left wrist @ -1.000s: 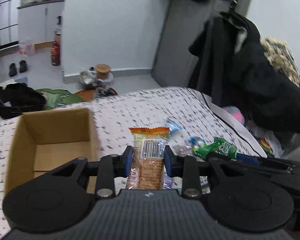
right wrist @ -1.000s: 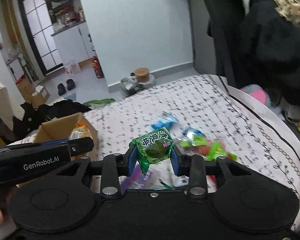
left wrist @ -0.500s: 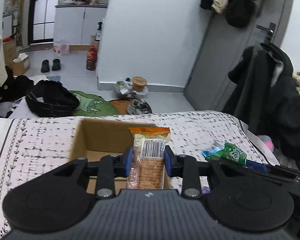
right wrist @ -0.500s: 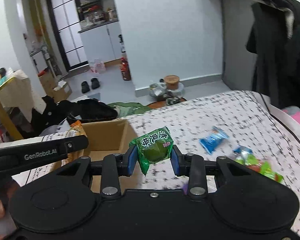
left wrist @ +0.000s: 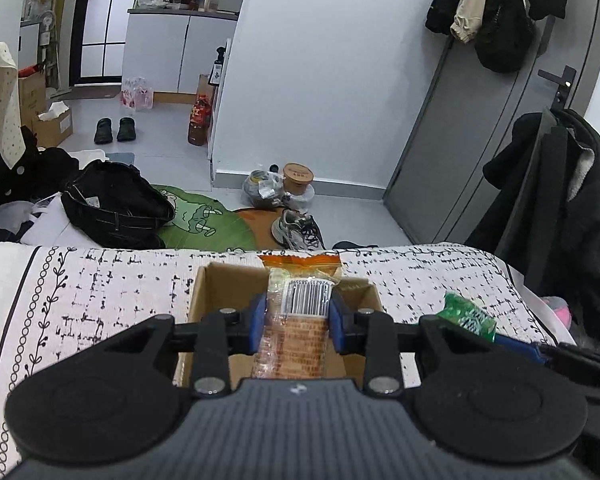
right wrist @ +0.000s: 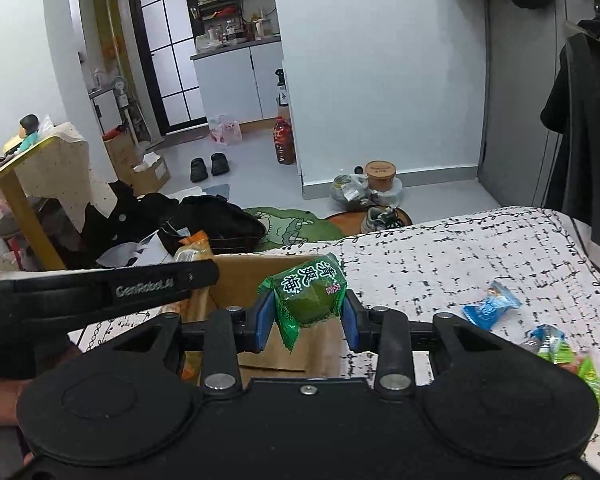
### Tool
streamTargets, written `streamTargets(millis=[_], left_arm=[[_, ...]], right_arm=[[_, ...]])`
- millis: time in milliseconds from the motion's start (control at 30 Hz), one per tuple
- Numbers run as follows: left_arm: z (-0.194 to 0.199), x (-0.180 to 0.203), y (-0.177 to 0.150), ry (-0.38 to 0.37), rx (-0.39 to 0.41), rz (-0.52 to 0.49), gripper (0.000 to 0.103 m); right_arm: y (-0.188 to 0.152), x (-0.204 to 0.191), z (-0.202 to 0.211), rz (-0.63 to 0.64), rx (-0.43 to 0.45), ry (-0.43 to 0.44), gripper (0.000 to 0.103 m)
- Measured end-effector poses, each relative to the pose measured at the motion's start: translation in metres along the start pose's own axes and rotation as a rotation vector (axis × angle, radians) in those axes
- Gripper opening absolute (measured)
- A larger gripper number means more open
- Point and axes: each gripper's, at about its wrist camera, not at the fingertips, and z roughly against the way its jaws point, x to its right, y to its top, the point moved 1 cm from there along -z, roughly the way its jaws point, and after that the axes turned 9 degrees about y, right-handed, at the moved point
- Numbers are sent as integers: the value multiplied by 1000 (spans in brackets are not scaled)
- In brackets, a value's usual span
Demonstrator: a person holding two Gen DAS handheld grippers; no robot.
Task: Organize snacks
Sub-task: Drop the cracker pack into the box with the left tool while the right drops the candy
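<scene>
The left hand-held gripper [left wrist: 296, 322] clamps an orange snack pack [left wrist: 294, 320] above the cardboard box [left wrist: 220, 292]; the right hand-held gripper [right wrist: 306, 314] grips a green snack packet [right wrist: 306, 296] beside it.

A patterned bedspread [right wrist: 460, 256] carries a cardboard box [left wrist: 228, 292] and, seemingly, several loose snack packets [right wrist: 492, 306].

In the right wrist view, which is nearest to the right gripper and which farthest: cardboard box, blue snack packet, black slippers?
From the right gripper:
1. Cardboard box, directly beneath and ahead.
2. Blue snack packet, on the bedspread, to the right.
3. Black slippers, on the floor, far back left.
</scene>
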Motion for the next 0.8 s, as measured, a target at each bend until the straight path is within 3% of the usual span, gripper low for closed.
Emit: streamTargets(millis=[467,800], left_arm=[[-2,-17,-2,66,-4,44,37],[11,-28,-3,120,-5,78,57]], right_arm=[[5,-6,-29,15,-7,-1,35],[13,-13,-38,53,-5,31,44]])
